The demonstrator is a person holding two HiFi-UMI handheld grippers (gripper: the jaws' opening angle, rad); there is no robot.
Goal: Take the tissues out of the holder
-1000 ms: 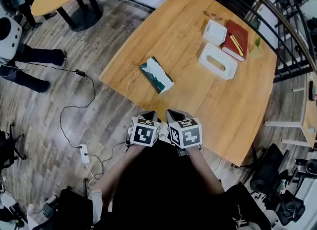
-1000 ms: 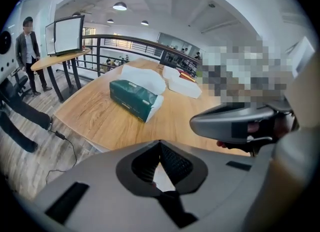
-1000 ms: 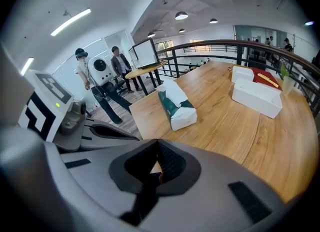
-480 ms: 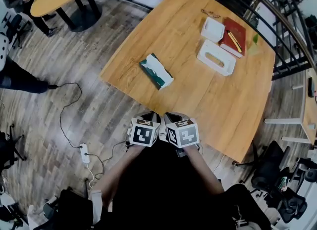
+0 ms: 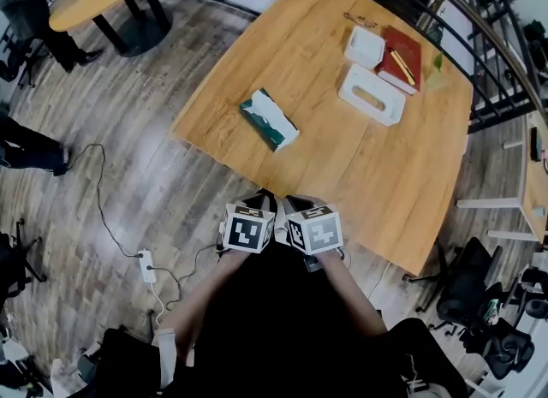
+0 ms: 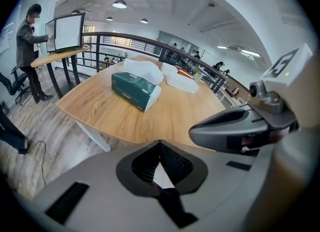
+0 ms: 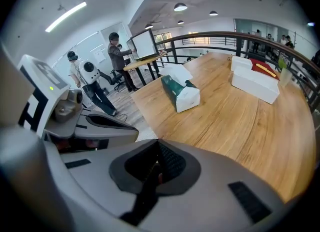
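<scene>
Lying on table (image 5: pixel 342 169): green tissue pack (image 5: pixel 269 120)

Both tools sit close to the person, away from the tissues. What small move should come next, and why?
Probably just hold back: the green tissue pack already lies on the table apart from the white holder, and the left tool and right tool are shut and empty.

Head view: left gripper (image 5: pixel 263 200) and right gripper (image 5: pixel 297 204) mostly hidden under own bodies. Person (image 5: pixel 26 11) top-left cut by edge. Thin object (image 5: pixel 360 20) near red book (image 5: pixel 402 56) too small to identify.
</scene>
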